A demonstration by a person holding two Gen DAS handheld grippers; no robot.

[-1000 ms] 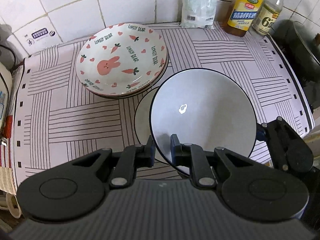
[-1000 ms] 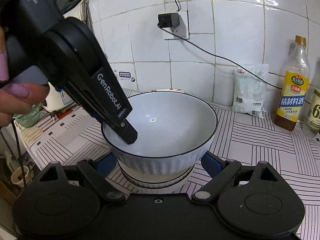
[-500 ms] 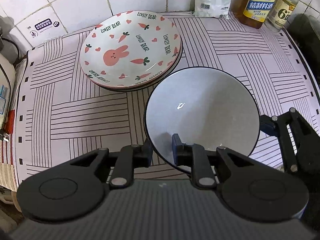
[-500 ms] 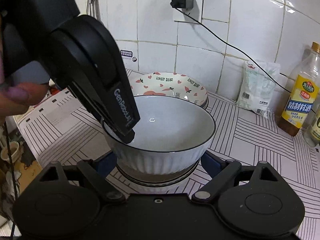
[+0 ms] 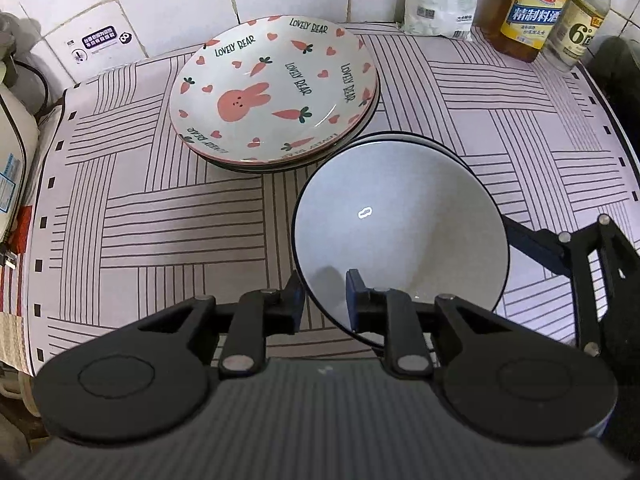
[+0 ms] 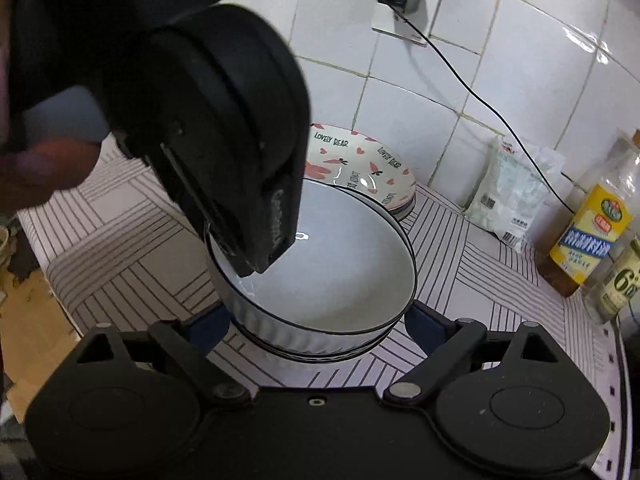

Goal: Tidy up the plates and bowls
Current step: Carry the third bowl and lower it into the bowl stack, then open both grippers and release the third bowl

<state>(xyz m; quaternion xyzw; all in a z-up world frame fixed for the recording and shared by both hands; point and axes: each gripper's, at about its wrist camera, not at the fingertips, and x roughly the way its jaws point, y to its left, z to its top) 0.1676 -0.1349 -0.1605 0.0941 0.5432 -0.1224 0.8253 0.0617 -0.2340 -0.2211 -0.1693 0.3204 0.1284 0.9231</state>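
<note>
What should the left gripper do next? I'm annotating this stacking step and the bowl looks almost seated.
Probably open the left gripper and back off. Its fingers pinch the near rim of the white bowl, which already sits nested in the bowl beneath, while the right gripper stands open around both.

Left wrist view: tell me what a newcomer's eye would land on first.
The bunny-and-carrot plate tops a stack of plates at the back of the striped countertop. In front of it, the left hand-held gripper pinches the near rim of a white bowl nested in another. The right hand-held gripper stands open around that stack, by the yellow-labelled bottle.
</note>
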